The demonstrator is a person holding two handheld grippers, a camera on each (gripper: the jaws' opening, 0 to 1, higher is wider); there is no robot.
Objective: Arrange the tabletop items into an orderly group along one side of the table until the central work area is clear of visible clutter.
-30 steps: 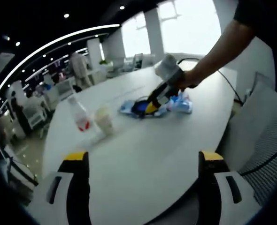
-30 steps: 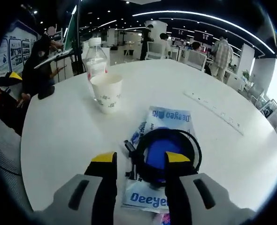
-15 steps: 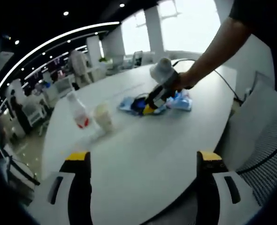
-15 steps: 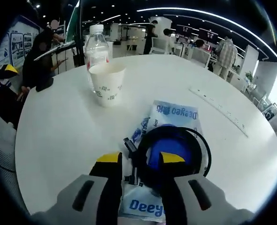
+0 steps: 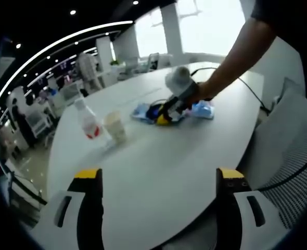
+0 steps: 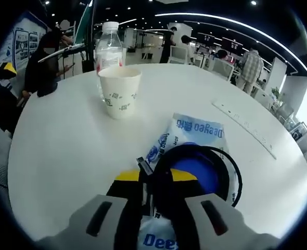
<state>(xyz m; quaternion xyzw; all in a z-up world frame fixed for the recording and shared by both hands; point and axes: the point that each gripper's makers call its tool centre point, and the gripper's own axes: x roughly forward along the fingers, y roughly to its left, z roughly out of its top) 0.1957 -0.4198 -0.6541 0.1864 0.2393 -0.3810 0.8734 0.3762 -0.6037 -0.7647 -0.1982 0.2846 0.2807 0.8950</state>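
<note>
Forearm (image 5: 242, 54) reaching in from upper right of left gripper view, hand (image 5: 203, 91) wrapped round the right gripper (image 5: 164, 117), angled down onto the white table (image 5: 158, 172). In right gripper view, right gripper (image 6: 154, 176) with yellow tips drawn close together, pinching the near rim of a black ring with blue centre (image 6: 195, 174); thin gap left between tips, taken up by the rim. Small black tab sticking out at ring's left edge, just beside the left tip. Ring sitting on top of blue-and-white printed packets (image 6: 197, 130), one spreading beyond the ring, another part showing under the gripper body at bottom. In left gripper view the same packets (image 5: 143, 112) flat near table middle, a further blue packet (image 5: 201, 110) just right of the gripper tip.

Left gripper (image 5: 160, 179) held low at near table edge, well apart from the pile, tips spread wide, nothing between them, only bare tabletop.

Paper cup (image 6: 120, 92) upright, beyond and left of the ring, apart from packets. Water bottle (image 6: 109, 49) with red label upright, right behind cup, touching or nearly so; cannot tell which. In left gripper view cup (image 5: 115, 126) and bottle (image 5: 88, 121) side by side left of the pile. Long white strip (image 6: 244, 127) lying on table beyond packets. Mesh chair (image 5: 294, 151) at right table edge. Black cable (image 5: 252, 88) trailing over far table side.
</note>
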